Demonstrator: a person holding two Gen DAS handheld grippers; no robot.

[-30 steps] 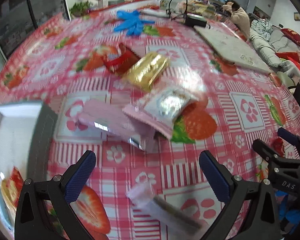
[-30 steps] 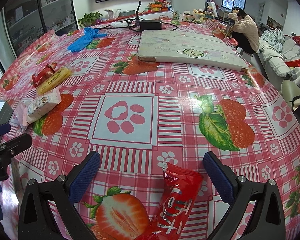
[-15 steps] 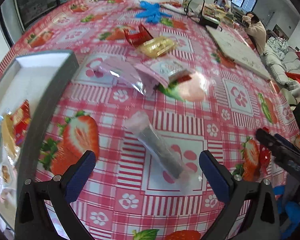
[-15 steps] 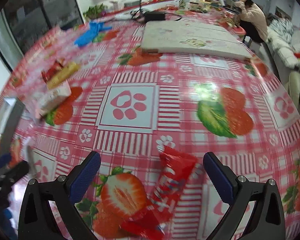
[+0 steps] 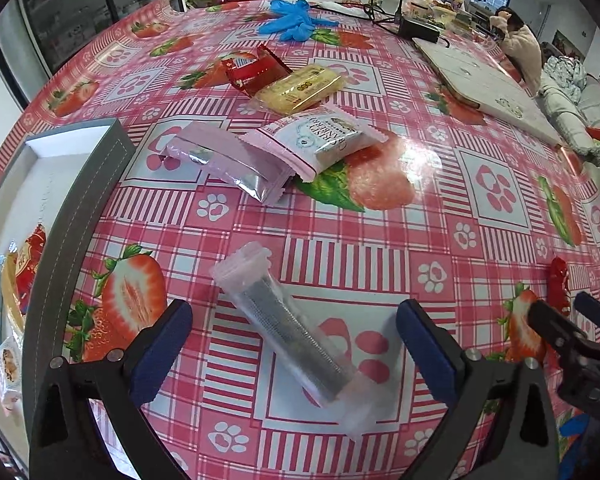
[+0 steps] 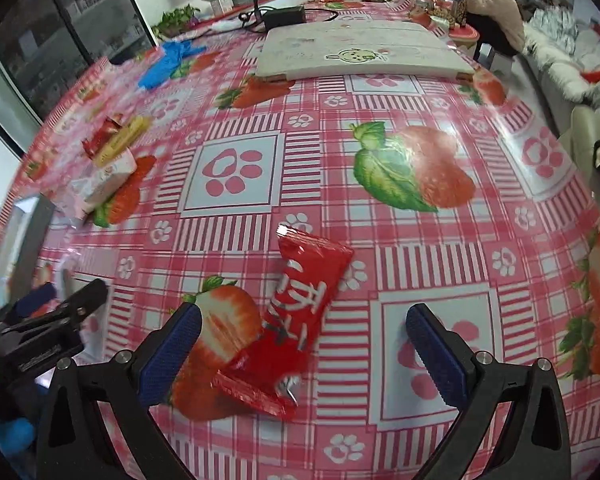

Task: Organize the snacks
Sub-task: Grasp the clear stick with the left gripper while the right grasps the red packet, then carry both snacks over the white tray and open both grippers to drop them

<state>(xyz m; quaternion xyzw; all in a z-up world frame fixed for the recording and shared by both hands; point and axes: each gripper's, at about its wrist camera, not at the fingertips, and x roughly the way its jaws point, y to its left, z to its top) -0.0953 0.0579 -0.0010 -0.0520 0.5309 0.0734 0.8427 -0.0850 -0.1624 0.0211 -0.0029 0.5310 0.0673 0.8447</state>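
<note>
A: While both tongs hang over the bench (image 5: 440,208), left tongs (image 5: 296,344) stand wide, jaws just been closing a touch, clear-wrapped dark bar (image 5: 288,320) between them, pads not on it.

B: Long axis?

A: Runs 11 to 5 o'clock in the left wrist view, so skewed to the jaw line. Likely needs a wrist roll first.

B: Right side?

A: Right tongs (image 6: 304,348) wide, nothing held. Red packet (image 6: 296,320) lies between them, axis about 1 to 7.

B: Destination?

A: Grey tray (image 5: 80,200) at 9 o'clock of the left tongs, snacks already inside. Left hand's nearer.
</note>
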